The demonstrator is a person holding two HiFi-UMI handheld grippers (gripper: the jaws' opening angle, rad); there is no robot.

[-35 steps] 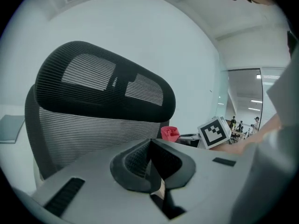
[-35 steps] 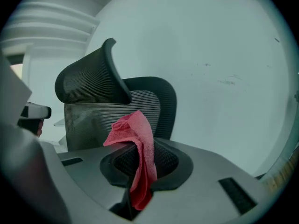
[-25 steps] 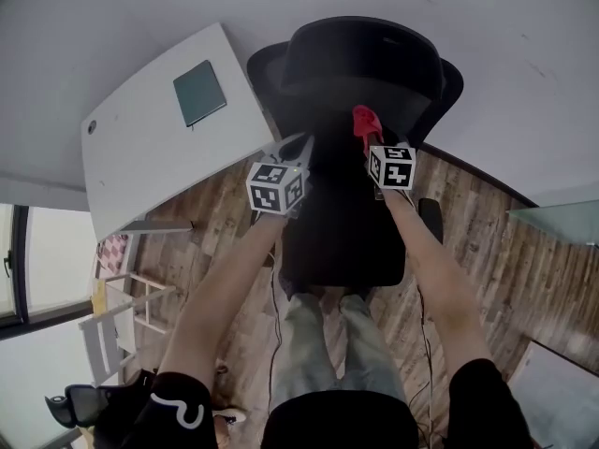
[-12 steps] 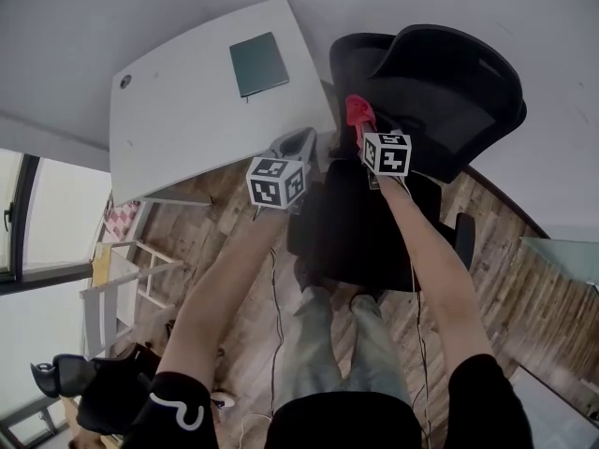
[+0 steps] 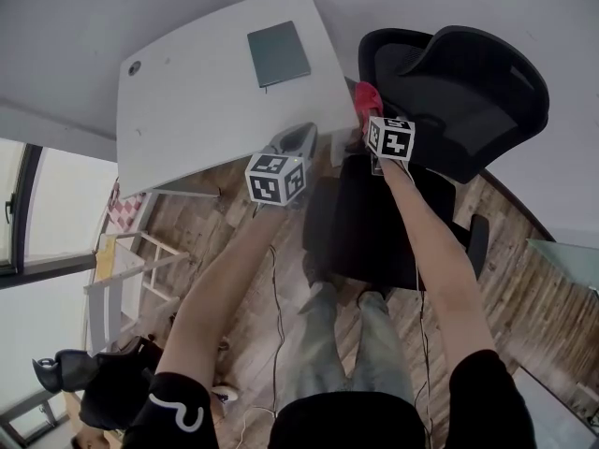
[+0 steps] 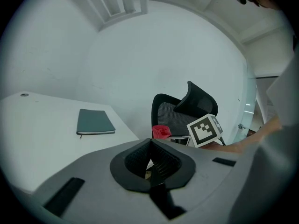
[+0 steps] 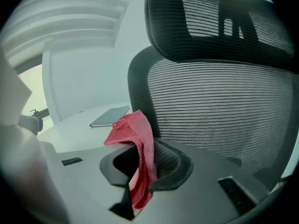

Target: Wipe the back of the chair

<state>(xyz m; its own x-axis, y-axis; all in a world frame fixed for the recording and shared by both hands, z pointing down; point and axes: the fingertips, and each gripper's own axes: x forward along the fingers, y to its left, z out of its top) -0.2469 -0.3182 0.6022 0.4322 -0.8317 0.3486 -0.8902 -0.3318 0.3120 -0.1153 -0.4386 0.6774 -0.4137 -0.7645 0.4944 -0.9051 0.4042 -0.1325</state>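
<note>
A black mesh office chair (image 5: pixel 468 82) stands at the upper right of the head view, its backrest (image 7: pixel 219 115) and headrest (image 7: pixel 219 22) filling the right gripper view. My right gripper (image 5: pixel 367 112) is shut on a red cloth (image 7: pixel 140 143), which hangs from the jaws close to the left edge of the backrest. Whether the cloth (image 5: pixel 365 99) touches the mesh I cannot tell. My left gripper (image 5: pixel 299 138) hovers over the desk's near edge, left of the chair. Its jaws (image 6: pixel 152 160) are shut with nothing between them. From there the cloth (image 6: pixel 161 131) shows in front of the chair (image 6: pixel 182 111).
A white desk (image 5: pixel 206 92) with a dark green notebook (image 5: pixel 278 54) stands left of the chair. Below lies a wooden floor (image 5: pixel 253 279) with cables. A pale wooden frame (image 5: pixel 131 279) and another dark chair (image 5: pixel 103 382) are at the lower left. The person's legs stand behind the chair.
The head view has swung, so the chair now sits further right and the desk shows more fully. Both grippers rose slightly; the right one keeps the cloth by the chair back.
</note>
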